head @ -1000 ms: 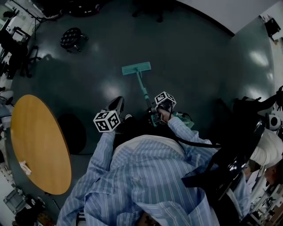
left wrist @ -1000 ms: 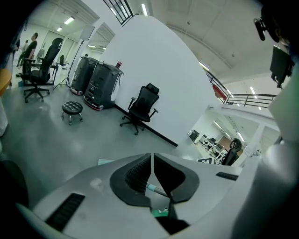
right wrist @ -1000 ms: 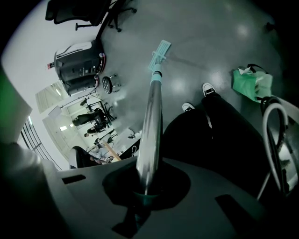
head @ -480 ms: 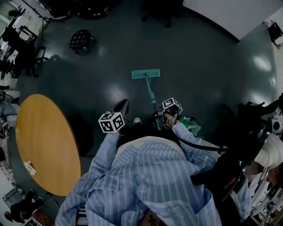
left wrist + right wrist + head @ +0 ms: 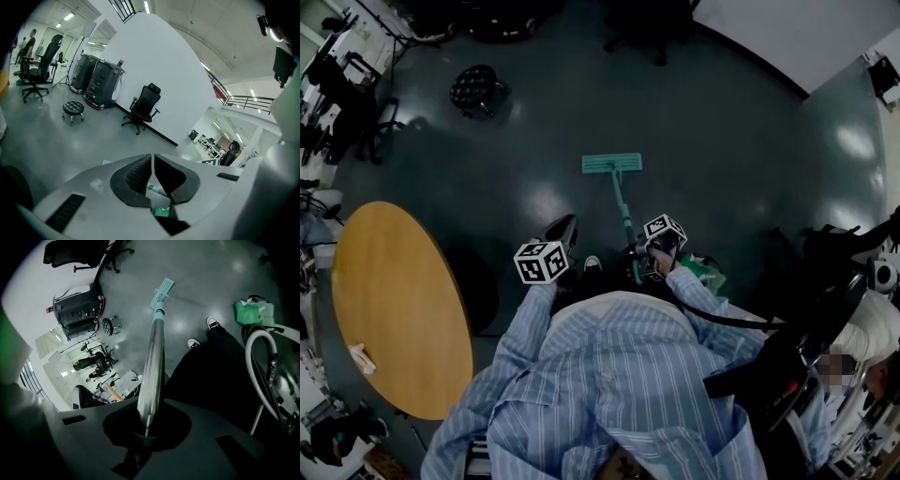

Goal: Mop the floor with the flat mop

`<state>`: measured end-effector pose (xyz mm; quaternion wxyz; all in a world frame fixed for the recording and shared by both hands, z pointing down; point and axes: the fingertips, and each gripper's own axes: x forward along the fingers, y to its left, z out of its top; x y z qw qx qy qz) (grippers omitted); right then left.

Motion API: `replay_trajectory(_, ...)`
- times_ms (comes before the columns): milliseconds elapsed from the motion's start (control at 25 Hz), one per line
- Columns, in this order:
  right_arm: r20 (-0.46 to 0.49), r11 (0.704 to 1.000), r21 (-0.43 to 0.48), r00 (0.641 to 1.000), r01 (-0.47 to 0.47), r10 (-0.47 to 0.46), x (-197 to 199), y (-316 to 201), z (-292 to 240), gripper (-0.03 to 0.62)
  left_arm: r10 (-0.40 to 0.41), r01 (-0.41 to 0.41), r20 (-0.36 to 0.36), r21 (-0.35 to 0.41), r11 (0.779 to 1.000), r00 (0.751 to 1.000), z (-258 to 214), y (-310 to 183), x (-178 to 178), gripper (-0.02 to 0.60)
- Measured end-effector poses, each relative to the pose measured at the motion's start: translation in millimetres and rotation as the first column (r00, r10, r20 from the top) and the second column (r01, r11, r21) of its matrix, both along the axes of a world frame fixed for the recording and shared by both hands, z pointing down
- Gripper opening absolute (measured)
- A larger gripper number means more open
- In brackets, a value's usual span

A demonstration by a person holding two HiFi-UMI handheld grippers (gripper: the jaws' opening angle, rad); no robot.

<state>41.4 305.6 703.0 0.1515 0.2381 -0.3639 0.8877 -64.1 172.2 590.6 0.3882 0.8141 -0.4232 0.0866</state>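
Note:
The flat mop has a teal head (image 5: 612, 164) lying flat on the dark floor ahead of me, with its pole (image 5: 622, 214) slanting back to my right hand. My right gripper (image 5: 649, 255) is shut on the pole near its teal grip end. In the right gripper view the silver pole (image 5: 152, 359) runs from between the jaws out to the mop head (image 5: 161, 292). My left gripper (image 5: 559, 236) hangs left of the pole, apart from it. Its jaws stand closed with nothing between them (image 5: 153, 169).
A round wooden table (image 5: 398, 309) stands at my left. A black stool (image 5: 474, 87) and office chairs (image 5: 337, 89) are at the far left, another chair (image 5: 144, 105) by the white wall. A green bag (image 5: 705, 270) lies at my right, beside dark equipment (image 5: 844, 281).
The mop head has slid a little farther away and to the right across the floor, and both grippers have shifted slightly right with it.

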Motion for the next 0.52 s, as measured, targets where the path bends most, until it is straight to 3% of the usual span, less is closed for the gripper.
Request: replay_trajectory(520, -0.005, 1.000, 0.002, 1.000, 0.006, -0.006, 5.3, 1.1, 2.4, 0.017, 0.017, -0.017, 0.005, -0.001, 1.000, 1.000, 5.7, -4.0, 8.3, 0.023)
